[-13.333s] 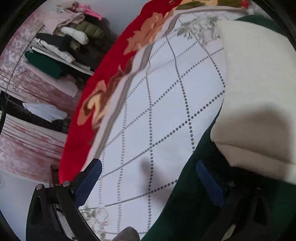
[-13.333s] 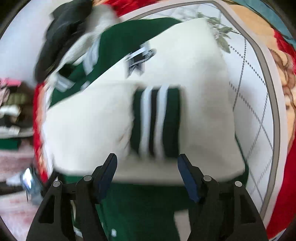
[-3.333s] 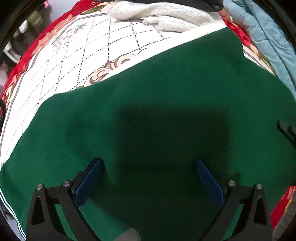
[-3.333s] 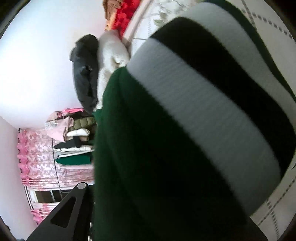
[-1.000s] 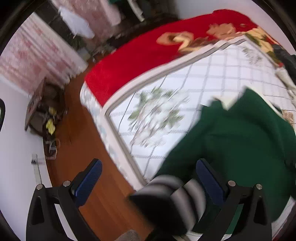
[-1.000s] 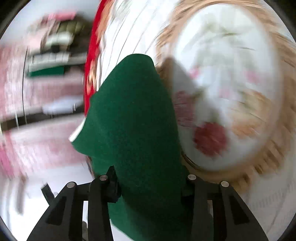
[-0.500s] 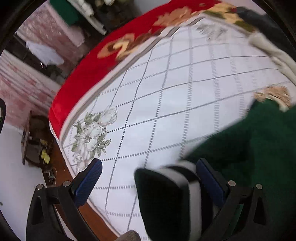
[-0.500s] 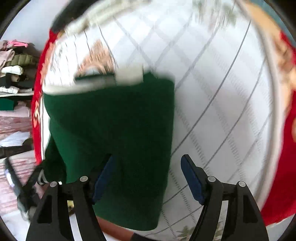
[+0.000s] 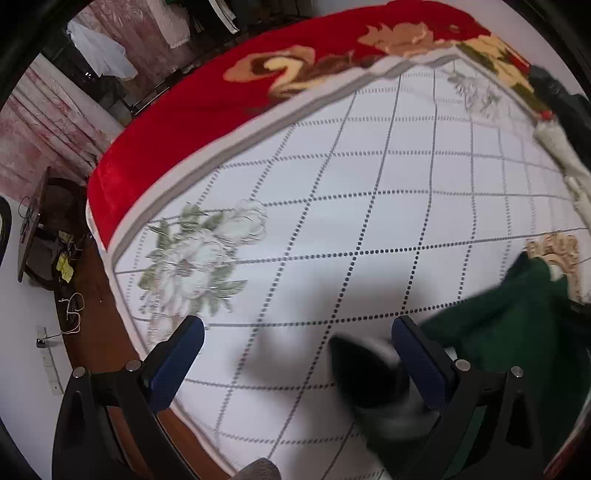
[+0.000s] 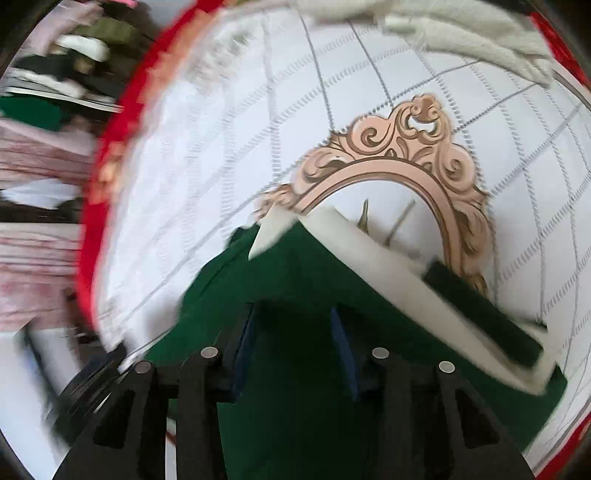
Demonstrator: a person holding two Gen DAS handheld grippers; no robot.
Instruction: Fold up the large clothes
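Right tool (image 10: 293,354) closing over green jacket (image 10: 295,295) on bed (image 10: 221,155), fabric between jaws; white sleeve (image 10: 388,269) running diagonally toward lower right; left tool (image 9: 295,354) spread, striped hem (image 9: 369,376) between jaws

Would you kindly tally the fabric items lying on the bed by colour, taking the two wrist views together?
Green with cream and striped trim: 1, the green jacket.
Cream: 1, the cream knit garment at the far edge.
Black: 1, the black garment beside it.
White and red patterned: 1, the bedspread underneath.
Total: 4
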